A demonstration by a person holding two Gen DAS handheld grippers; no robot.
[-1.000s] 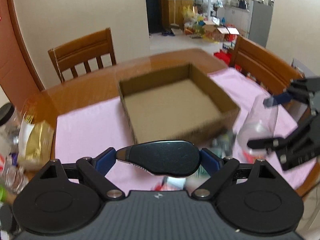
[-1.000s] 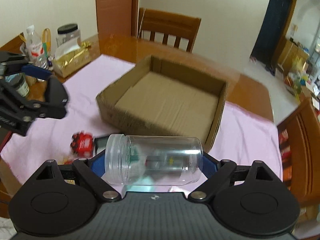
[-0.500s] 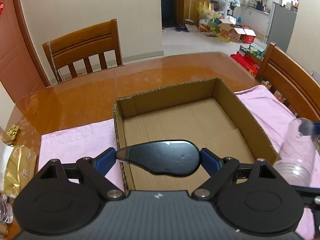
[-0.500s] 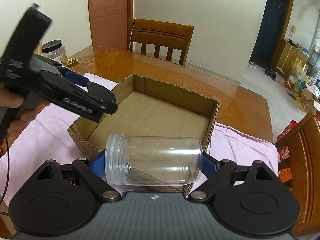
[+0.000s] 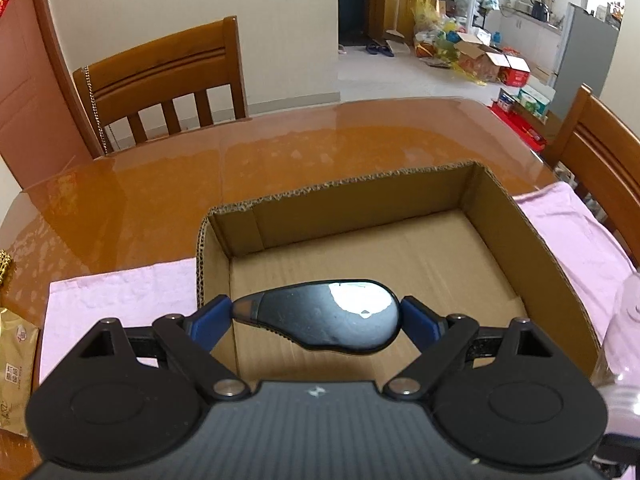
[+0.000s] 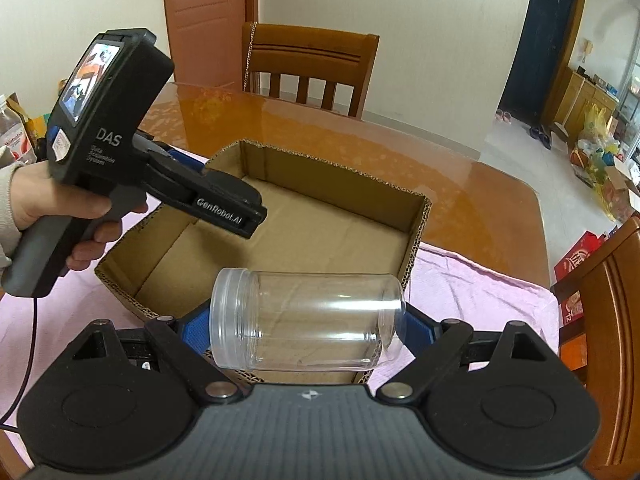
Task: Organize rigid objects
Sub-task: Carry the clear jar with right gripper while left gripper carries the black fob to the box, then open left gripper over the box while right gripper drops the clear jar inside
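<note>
An open, empty cardboard box (image 5: pixel 500 216) (image 6: pixel 416 232) sits on a pink cloth (image 5: pixel 120 292) on the wooden table. My left gripper (image 5: pixel 316 320) is shut on a black computer mouse (image 5: pixel 320 320), held over the box's near left part. In the right wrist view the left gripper (image 6: pixel 240 212) reaches over the box's left wall. My right gripper (image 6: pixel 308 328) is shut on a clear plastic jar (image 6: pixel 308 320), held sideways above the box's near edge. The jar's edge shows in the left wrist view (image 5: pixel 624 320).
Wooden chairs stand behind the table (image 5: pixel 160 80) (image 6: pixel 312 64) and at its right (image 5: pixel 600 152) (image 6: pixel 608 300). A gold packet (image 5: pixel 16 360) lies at the table's left edge. Bottles and bags (image 6: pixel 16 128) stand at the far left. The pink cloth (image 6: pixel 480 280) extends right of the box.
Both grippers have moved forward from in front of the box to over it, carrying the mouse and the jar. The left gripper now reaches over the box's left wall.
</note>
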